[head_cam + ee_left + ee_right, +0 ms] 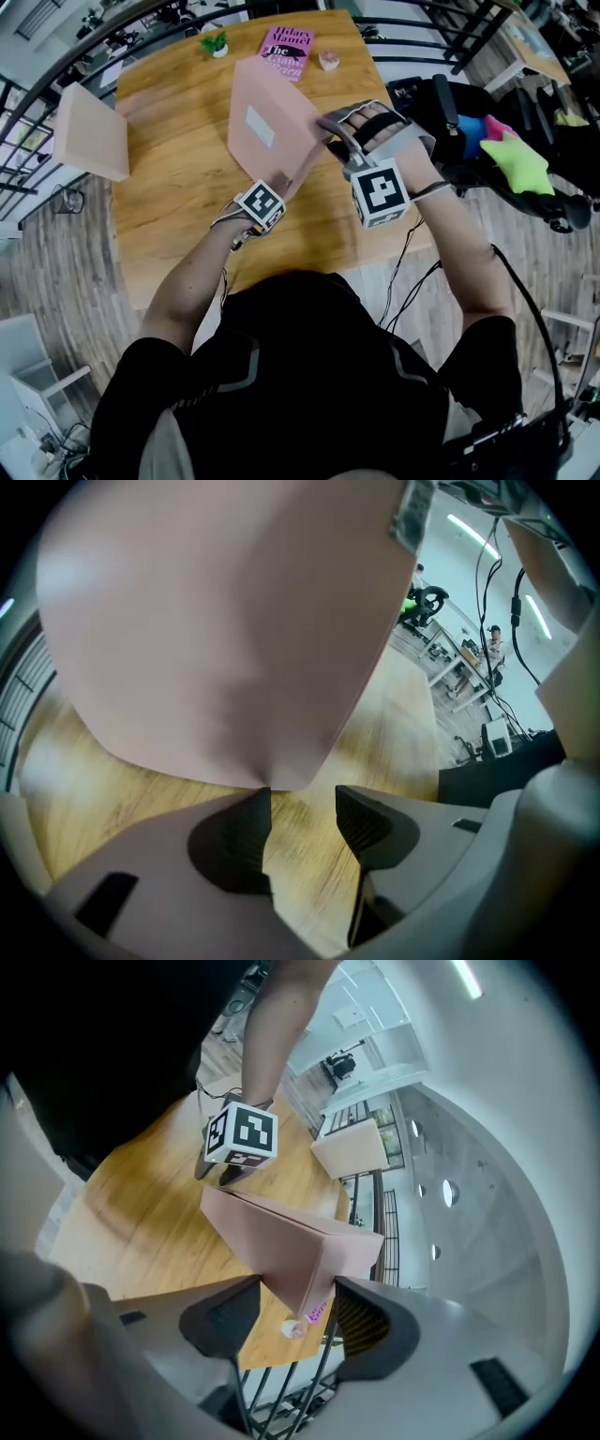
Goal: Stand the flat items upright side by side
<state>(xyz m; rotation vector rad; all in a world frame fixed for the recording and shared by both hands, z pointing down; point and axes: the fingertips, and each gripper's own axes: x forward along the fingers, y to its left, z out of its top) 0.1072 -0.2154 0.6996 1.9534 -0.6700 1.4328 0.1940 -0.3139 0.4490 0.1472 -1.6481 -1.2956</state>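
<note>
Pink box [272, 131] tilted over wooden table [178, 216] in head view, magenta book [286, 52] flat beyond, left gripper [303, 822], own view, jaws apart with box corner at one tip, right gripper [295, 1312], own view, clamped on box corner

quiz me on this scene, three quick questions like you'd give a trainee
1. True or false: the pink paperback book lies flat on the wooden table.
2. The large pale pink flat box is: A) lying flat on the table; B) tilted up, its edge clamped in the right gripper; C) standing upright, untouched.
3. How many pale pink flat boxes does the head view show?
Key: 1 true. 2 B. 3 two; the second pale pink box is at the table's left edge.
</note>
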